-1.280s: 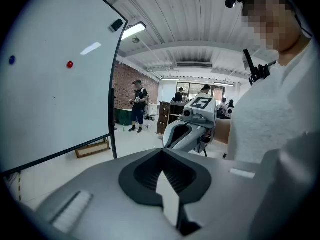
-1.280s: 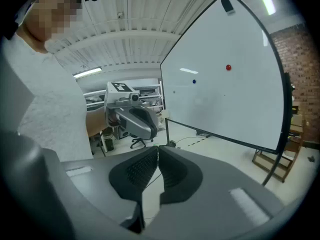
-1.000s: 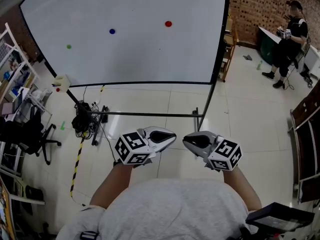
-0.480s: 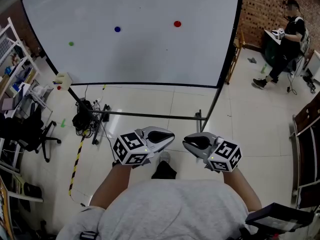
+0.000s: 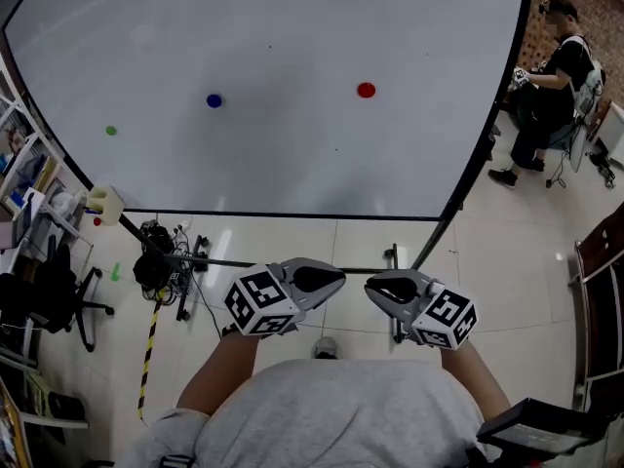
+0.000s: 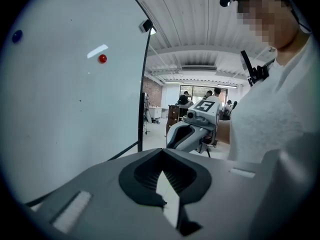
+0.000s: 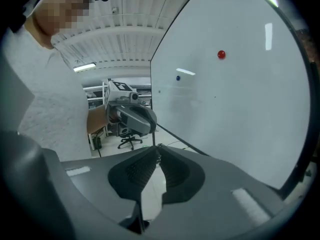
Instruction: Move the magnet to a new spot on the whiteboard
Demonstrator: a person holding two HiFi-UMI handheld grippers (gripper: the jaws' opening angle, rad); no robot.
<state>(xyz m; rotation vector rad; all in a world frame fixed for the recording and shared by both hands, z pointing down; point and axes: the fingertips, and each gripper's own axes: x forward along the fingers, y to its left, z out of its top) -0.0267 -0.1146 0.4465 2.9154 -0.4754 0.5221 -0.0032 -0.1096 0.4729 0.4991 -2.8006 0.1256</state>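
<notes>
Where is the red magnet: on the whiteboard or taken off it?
On the board. The red magnet sits on the whiteboard face, right of the blue magnet, with nothing touching it.

Head view: from my head, steeply down and forward, close enough that the whiteboard point(image 5: 292, 86) fills the upper frame edge to edge. Left gripper view: low in front of the whiteboard, facing up and to my right along its face, so the whiteboard takes frame left with the room past its right edge. Right gripper view: mirrored, facing my left, whiteboard at frame right. All three share the whiteboard face with the red magnet point(image 5: 366, 90) and blue magnet point(image 5: 214, 100).
</notes>
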